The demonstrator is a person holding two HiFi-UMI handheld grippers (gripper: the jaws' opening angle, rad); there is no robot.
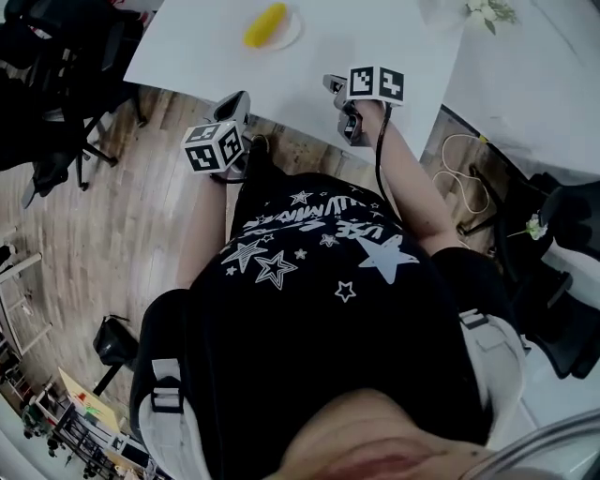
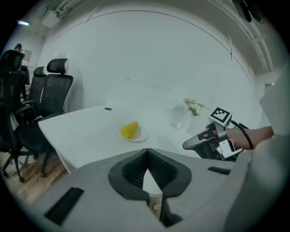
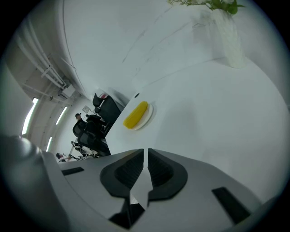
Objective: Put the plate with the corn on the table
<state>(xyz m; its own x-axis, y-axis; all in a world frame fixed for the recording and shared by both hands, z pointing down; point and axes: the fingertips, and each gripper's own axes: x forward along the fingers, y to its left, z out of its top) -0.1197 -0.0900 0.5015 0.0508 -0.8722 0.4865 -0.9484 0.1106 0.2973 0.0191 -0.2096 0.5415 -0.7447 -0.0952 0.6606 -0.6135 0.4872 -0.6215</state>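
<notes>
Head view shows the corn (image 1: 265, 24), a yellow cob, lying on a small white plate (image 1: 287, 34), and the plate stands flat on the white table (image 1: 375, 42), on the far part of it and well inside the edges. Both gripper views agree: the plate rests on the table top and nothing touches it.

Around it the table is mostly bare. A vase with flowers (image 3: 226, 31) stands well apart from the plate, toward the far corner. Black office chairs (image 2: 52, 93) stand on the wooden floor beside the table.

Nearer to the person, the left gripper (image 2: 147, 152) has its jaws together at the tips, with nothing between them. It is over the floor, just before the near edge of the table. The right gripper (image 3: 146, 152) has its jaws almost together, with only a thin slit, and it also holds nothing. It is over the near edge of the table and points toward the plate from a distance.

To my judgement, the placing step is already finished, because the plate is set down and both grippers are empty and far from it. What is left seems only the end of the task. The next move asks for little: to keep both grippers away from the plate so that the cob does not roll off.
</notes>
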